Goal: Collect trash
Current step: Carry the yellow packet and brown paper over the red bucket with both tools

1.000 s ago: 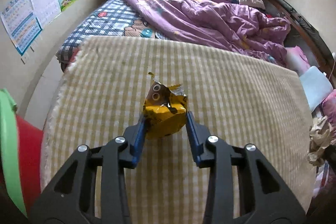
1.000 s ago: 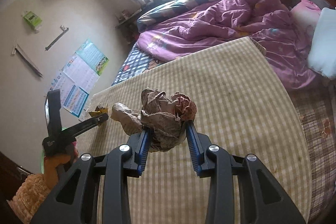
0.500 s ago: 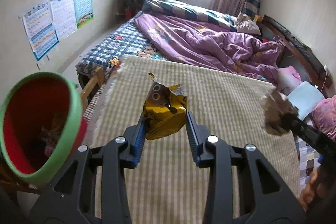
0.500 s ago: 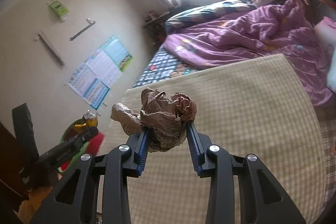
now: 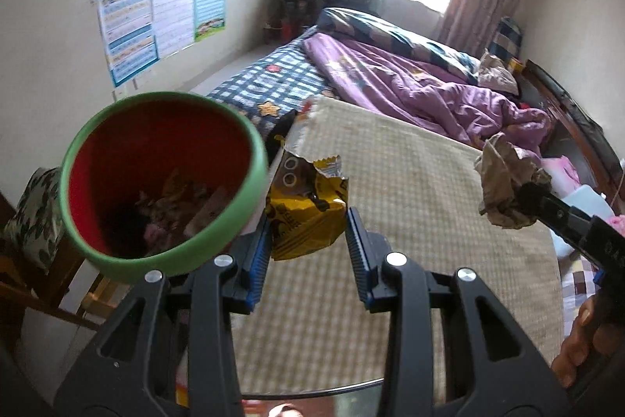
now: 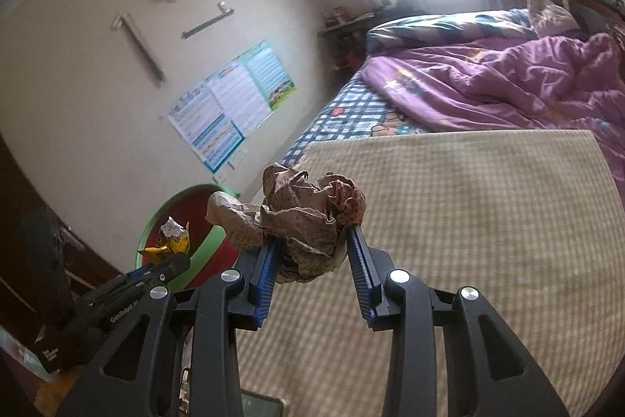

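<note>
Yellow wrapper, torn at the top, is pinched between the blue pads of the left gripper, held in the air just right of the bin, a red one with a green rim and scraps inside. The right gripper clamps a crumpled brown paper wad above the checked mat, the bin at its near left.
</note>
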{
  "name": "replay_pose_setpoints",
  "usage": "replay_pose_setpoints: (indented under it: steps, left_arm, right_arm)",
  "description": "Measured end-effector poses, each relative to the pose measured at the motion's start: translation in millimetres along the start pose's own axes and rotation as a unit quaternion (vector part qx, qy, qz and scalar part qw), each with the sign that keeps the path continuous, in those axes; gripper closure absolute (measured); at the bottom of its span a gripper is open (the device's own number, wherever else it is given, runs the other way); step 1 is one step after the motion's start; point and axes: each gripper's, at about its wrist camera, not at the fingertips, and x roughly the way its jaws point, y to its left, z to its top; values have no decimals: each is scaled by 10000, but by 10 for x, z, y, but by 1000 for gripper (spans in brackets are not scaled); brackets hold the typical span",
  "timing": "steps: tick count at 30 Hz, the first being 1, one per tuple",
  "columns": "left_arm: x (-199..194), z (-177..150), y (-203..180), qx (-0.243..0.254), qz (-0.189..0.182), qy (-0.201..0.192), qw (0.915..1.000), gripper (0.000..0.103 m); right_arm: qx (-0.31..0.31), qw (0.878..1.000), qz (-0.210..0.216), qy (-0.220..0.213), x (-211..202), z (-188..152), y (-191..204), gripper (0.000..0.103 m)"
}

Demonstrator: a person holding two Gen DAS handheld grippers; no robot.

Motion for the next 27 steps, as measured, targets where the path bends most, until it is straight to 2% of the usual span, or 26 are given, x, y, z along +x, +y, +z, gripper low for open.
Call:
replay_pose_setpoints:
  steps: [9, 27]
  left_arm:
    - [-48, -49, 346, -152, 61, -5, 9999, 68]
    - [-26, -12, 739, -57, -62, 27, 10000, 68]
  right_arm:
    - [-148, 9999, 38, 81, 136, -88, 289, 68]
    - [-125, 9998, -130, 75, 326, -207, 682, 67]
